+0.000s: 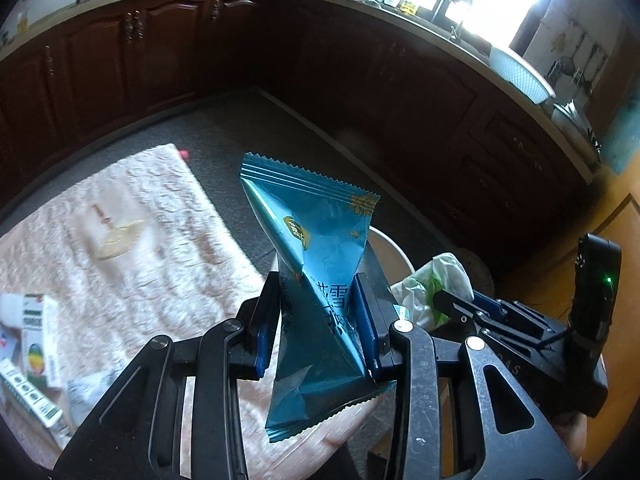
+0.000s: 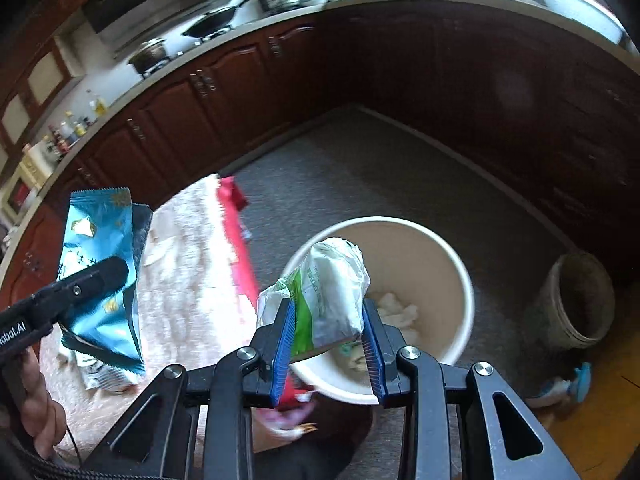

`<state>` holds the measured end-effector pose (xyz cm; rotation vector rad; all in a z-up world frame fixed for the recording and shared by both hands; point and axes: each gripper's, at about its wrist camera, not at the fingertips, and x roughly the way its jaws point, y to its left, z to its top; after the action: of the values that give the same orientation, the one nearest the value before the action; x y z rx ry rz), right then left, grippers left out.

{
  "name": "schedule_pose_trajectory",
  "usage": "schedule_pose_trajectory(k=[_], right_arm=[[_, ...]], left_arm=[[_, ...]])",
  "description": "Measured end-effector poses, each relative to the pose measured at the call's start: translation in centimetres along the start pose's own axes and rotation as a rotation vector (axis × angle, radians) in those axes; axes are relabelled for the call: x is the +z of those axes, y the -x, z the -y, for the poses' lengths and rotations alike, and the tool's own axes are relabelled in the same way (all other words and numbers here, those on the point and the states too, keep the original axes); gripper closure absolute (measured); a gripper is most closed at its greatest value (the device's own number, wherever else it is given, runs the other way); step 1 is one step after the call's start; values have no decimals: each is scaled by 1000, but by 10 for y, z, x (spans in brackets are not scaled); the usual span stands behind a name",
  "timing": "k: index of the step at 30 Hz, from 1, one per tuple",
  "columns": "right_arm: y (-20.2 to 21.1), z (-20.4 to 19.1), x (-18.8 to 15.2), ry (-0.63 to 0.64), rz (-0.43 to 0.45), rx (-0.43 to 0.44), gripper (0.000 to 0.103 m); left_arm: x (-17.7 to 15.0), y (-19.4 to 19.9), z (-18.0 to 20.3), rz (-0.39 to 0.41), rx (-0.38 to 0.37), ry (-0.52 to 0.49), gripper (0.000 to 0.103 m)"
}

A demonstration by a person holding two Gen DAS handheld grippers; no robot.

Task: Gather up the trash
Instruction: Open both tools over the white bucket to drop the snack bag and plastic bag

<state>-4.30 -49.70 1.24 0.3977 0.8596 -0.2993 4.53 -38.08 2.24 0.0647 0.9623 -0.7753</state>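
A twisted blue snack wrapper (image 1: 320, 240) stands upright between the blue pads of my left gripper (image 1: 316, 320), which is shut on it. My right gripper (image 2: 328, 328) is shut on a crumpled white-and-green plastic bag (image 2: 336, 280), held just above the near rim of a white bucket (image 2: 380, 220). White scraps lie inside that bucket. In the right wrist view the left gripper (image 2: 92, 276) and its blue wrapper (image 2: 100, 240) hang to the left, over the pale rug (image 2: 188, 264). In the left wrist view the right gripper (image 1: 452, 304) with its bag (image 1: 436, 276) is close on the right.
Small boxes (image 1: 36, 340) and a paper scrap (image 1: 116, 236) lie on the rug (image 1: 160, 208). A red wrapper (image 2: 236, 232) runs along its edge. A grey bucket (image 2: 576, 300) and blue-white litter (image 2: 568, 384) sit right. Dark cabinets (image 2: 400, 60) ring the grey floor.
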Motion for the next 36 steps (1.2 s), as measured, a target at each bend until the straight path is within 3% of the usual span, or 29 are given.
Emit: schedule_pose_trajectory(k=[13, 28, 33, 36], right_arm=[[-27, 47, -3, -51, -44, -110, 72], [-59, 50, -1, -57, -87, -154, 72], [-66, 48, -2, -58, -103, -164, 71], [-67, 50, -3, -76, -102, -180, 56]], left_arm=[[9, -67, 27, -59, 15, -37, 70], [1, -106, 26, -109, 51, -42, 68], [-3, -109, 22, -120, 45, -29, 54], [-5, -108, 21, -121, 46, -26, 46]])
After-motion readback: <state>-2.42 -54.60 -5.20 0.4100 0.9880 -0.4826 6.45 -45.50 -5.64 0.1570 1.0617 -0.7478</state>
